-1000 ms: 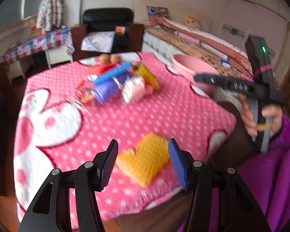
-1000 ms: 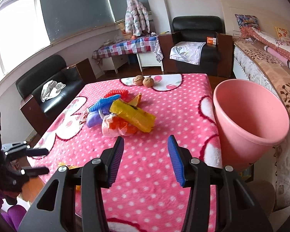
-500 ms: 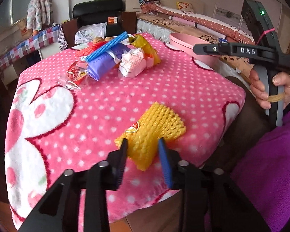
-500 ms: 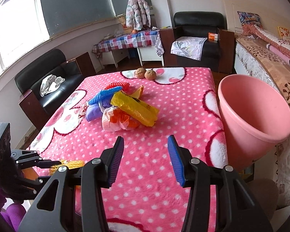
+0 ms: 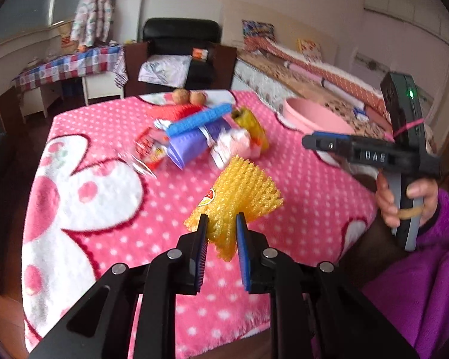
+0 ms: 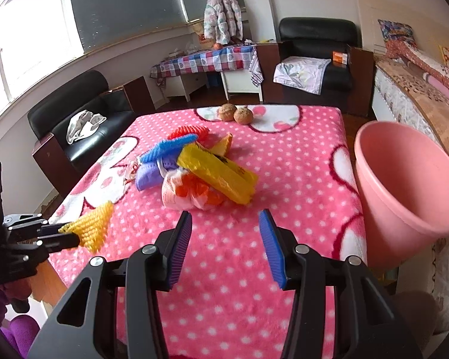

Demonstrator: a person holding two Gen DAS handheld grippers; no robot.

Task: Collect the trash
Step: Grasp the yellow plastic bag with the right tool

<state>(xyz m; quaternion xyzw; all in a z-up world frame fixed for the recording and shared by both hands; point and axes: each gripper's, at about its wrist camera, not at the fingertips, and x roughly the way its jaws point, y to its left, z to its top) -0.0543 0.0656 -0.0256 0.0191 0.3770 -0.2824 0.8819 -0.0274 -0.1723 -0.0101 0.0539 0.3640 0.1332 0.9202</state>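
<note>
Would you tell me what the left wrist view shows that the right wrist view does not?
Left wrist only: the hand gripping the right gripper's handle, and the left gripper pinching the yellow foam net close up, jaws just closed. Right wrist only: the right gripper open and empty, the pink bin's inside. Shared: the trash pile on the pink blanket.

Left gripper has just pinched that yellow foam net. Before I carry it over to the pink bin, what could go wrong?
The left gripper has been closing on only the near end of the yellow foam net; the soft mesh may slip out.

The pink bin stands off the table's far side, so the carry passes near the trash pile and the open right gripper.
</note>
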